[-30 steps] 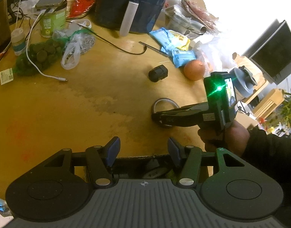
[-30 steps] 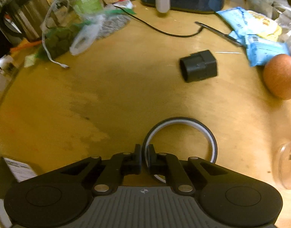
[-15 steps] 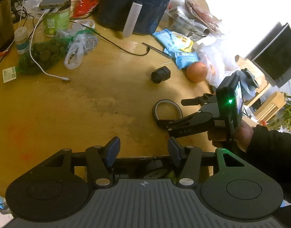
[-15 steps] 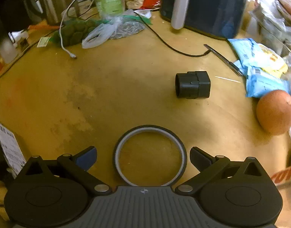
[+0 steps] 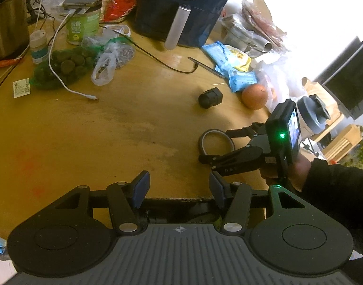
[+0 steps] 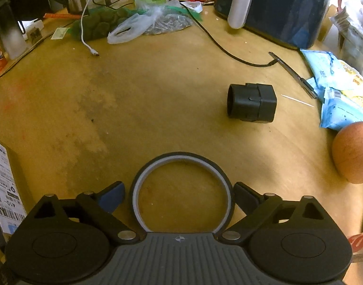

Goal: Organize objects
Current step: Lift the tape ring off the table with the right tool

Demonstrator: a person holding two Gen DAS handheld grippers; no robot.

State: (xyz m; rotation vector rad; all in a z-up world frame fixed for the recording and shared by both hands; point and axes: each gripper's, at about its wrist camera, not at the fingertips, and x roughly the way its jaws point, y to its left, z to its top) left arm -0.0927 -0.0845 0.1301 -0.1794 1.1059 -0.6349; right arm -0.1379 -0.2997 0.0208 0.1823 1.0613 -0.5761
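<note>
A tape ring (image 6: 182, 190) is lying flat on the wooden counter (image 6: 134, 109), sitting between the right gripper (image 6: 179, 196) fingers — spread wide and narrowing, not yet pressing it. The left gripper (image 5: 179, 188) is hovering farther off, fingers half-open, holding nothing.

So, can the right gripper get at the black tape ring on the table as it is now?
Probably yes. The right gripper has its jaws on either side of the tape ring, closing, pads not yet touching it; nothing lies between on the table.
</note>
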